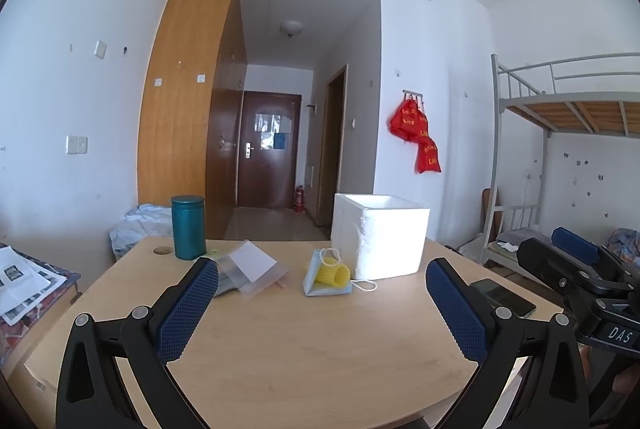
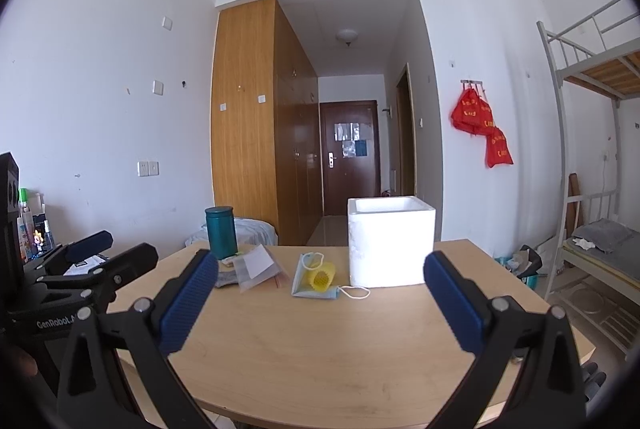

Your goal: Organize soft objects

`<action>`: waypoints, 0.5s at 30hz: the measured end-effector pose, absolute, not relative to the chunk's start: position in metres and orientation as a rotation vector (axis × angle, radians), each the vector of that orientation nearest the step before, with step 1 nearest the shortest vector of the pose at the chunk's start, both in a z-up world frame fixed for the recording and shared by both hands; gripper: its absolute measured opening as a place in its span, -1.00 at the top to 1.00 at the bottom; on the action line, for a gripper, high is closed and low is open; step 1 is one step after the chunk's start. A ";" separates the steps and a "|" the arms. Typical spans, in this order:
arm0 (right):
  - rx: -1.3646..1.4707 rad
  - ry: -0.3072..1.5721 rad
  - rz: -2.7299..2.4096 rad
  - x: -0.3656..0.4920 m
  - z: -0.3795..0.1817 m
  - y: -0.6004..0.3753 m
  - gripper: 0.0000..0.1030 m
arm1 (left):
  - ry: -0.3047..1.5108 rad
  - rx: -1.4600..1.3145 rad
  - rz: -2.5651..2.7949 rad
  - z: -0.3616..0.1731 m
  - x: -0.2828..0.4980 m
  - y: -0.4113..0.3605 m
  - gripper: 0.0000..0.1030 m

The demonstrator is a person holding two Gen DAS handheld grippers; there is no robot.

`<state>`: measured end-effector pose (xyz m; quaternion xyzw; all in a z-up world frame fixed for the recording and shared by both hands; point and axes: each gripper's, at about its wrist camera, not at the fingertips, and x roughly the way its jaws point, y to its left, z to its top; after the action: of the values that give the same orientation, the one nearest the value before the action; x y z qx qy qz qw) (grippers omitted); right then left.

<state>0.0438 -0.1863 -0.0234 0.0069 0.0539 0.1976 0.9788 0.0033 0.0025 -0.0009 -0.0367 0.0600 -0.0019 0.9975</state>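
Both tongs, left tongs (image 1: 322, 293) and right tongs (image 2: 320, 287), are hovering spread apart, empty, over the surface (image 2: 320, 349), facing the yellow foam net (image 2: 322, 279) lying on the face mask (image 2: 316, 293).

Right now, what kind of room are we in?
Most likely a dormitory room. There is a metal bunk bed against the wall, a tall wooden wardrobe beside the hallway, and a wooden desk holding a white foam box.

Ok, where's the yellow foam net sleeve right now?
In both wrist views, the yellow foam net sleeve lies on the light blue face mask on the wooden table, just left of the white foam box.
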 end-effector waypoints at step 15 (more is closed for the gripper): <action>0.016 0.114 0.395 0.044 -0.021 -0.190 -1.00 | 0.112 -0.049 0.003 -0.006 0.003 -0.002 -1.00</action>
<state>0.0441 -0.1899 -0.0213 0.0081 0.0565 0.1963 0.9789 0.0032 -0.0019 -0.0064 -0.0243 0.0559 0.0017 0.9981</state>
